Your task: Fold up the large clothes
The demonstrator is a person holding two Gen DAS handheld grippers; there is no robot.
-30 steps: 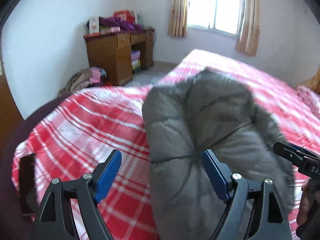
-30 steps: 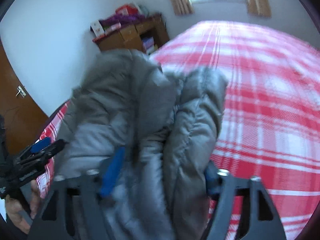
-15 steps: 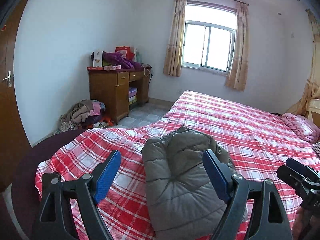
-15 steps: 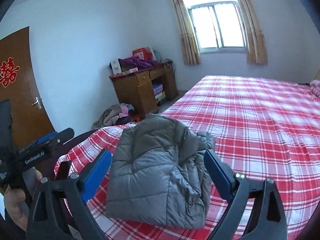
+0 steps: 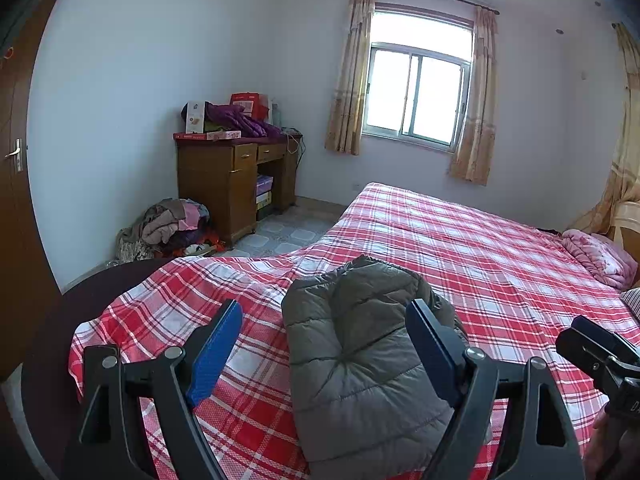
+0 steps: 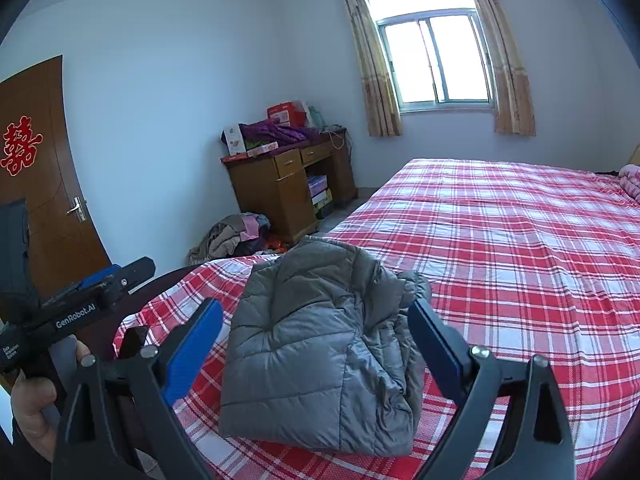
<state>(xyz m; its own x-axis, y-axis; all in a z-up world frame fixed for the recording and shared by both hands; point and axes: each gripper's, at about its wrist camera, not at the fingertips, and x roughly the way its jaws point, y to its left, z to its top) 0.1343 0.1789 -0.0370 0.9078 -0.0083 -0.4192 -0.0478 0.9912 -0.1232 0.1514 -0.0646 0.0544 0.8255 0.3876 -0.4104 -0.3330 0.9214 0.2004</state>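
A grey quilted puffer jacket point(image 5: 360, 364) lies folded into a compact bundle on the near corner of the bed; it also shows in the right wrist view point(image 6: 320, 344). My left gripper point(image 5: 324, 344) is open and empty, held above and in front of the jacket, not touching it. My right gripper point(image 6: 316, 340) is open and empty too, raised above the jacket. The right gripper's body shows at the right edge of the left wrist view point(image 5: 600, 352); the left gripper shows at the left of the right wrist view point(image 6: 80, 300).
The bed with a red and white plaid sheet point(image 5: 480, 248) stretches far right. A pink blanket point(image 5: 600, 256) lies at its far end. A wooden desk point(image 5: 236, 176) with clutter and a clothes pile point(image 5: 168, 228) stand left. A brown door point(image 6: 40, 184) is at far left.
Both grippers have let go of the jacket and pulled up and back from it. The jacket now lies still, folded on the bed.
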